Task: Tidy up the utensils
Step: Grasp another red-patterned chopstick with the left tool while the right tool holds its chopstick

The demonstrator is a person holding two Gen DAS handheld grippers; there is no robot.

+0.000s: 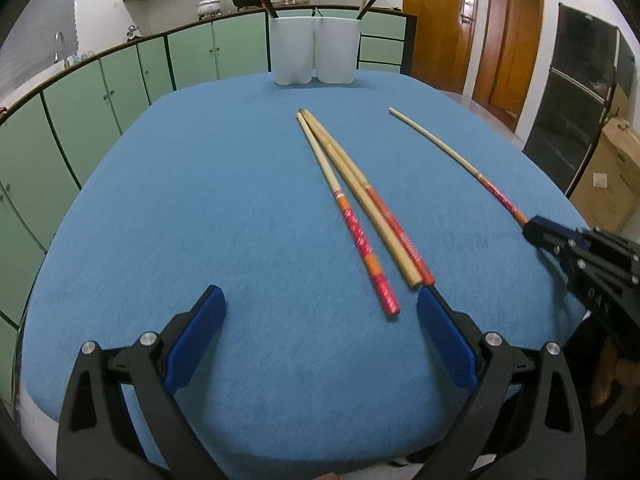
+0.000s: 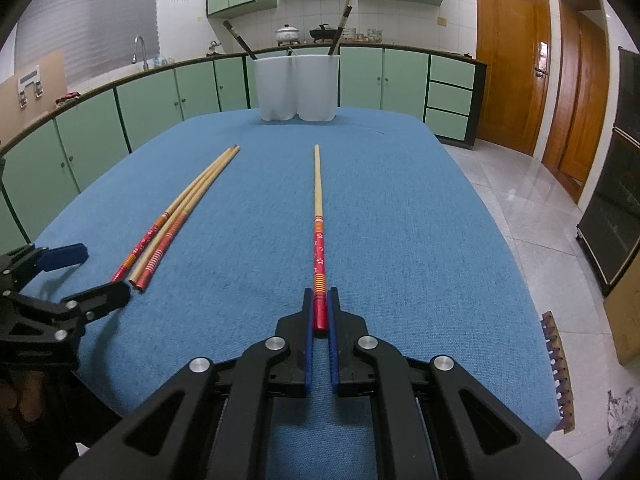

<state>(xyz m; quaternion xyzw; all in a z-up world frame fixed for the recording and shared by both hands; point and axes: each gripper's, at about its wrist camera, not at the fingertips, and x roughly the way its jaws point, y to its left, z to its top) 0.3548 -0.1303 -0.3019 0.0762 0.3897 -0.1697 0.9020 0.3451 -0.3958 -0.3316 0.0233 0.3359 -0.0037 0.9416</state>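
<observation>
Your left gripper (image 1: 320,312) hangs with jaws wide apart, just short of three chopsticks (image 1: 360,208) bunched mid-cloth (image 1: 200,200). Your right gripper (image 2: 320,312) is clamped on the red end of a lone chopstick (image 2: 318,200) lying on the cloth. They look light, stiff and slick, so grip the painted ends. The holder's (image 2: 296,84) inside is hidden.

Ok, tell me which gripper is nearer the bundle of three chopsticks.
Left. The left gripper stands open just short of the bundle's near ends; the right gripper, off to the bundle's right, is shut on the lone chopstick.
</observation>
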